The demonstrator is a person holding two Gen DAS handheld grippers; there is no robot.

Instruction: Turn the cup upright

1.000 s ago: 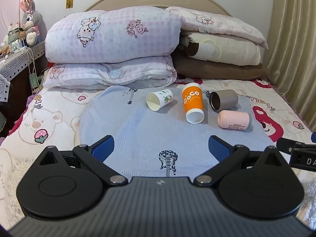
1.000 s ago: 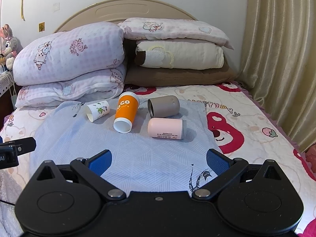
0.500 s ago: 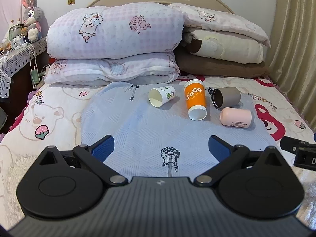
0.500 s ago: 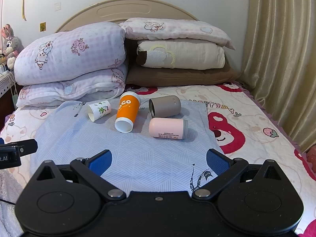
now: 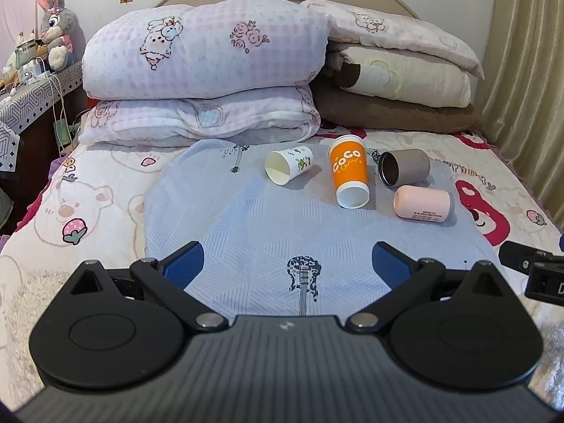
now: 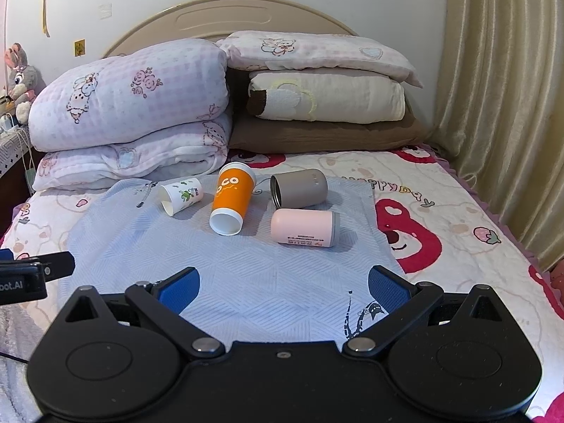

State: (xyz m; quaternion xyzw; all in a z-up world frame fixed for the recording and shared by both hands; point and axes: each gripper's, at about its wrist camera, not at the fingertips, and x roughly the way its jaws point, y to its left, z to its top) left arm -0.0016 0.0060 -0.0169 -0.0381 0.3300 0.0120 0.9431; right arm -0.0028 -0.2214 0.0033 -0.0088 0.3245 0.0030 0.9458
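Several cups lie on their sides on a light blue cloth [image 5: 246, 218] on the bed: a small white paper cup [image 5: 289, 164] [image 6: 182, 195], an orange cup [image 5: 349, 175] [image 6: 232, 201], a grey cup [image 5: 404, 166] [image 6: 299, 188] and a pink cup [image 5: 422, 203] [image 6: 305, 227]. My left gripper [image 5: 288, 264] is open and empty, well short of the cups. My right gripper [image 6: 282, 287] is open and empty, also short of them. Each gripper's edge shows in the other's view.
Stacked pillows and folded quilts [image 5: 211, 70] [image 6: 324, 95] fill the head of the bed behind the cups. A curtain [image 6: 500, 105] hangs at the right. A side table with a plush rabbit [image 5: 54, 31] stands at the left.
Both views have shifted slightly. The cups sit a little higher in the frames. Nothing was grasped and the cups have not moved on the cloth.
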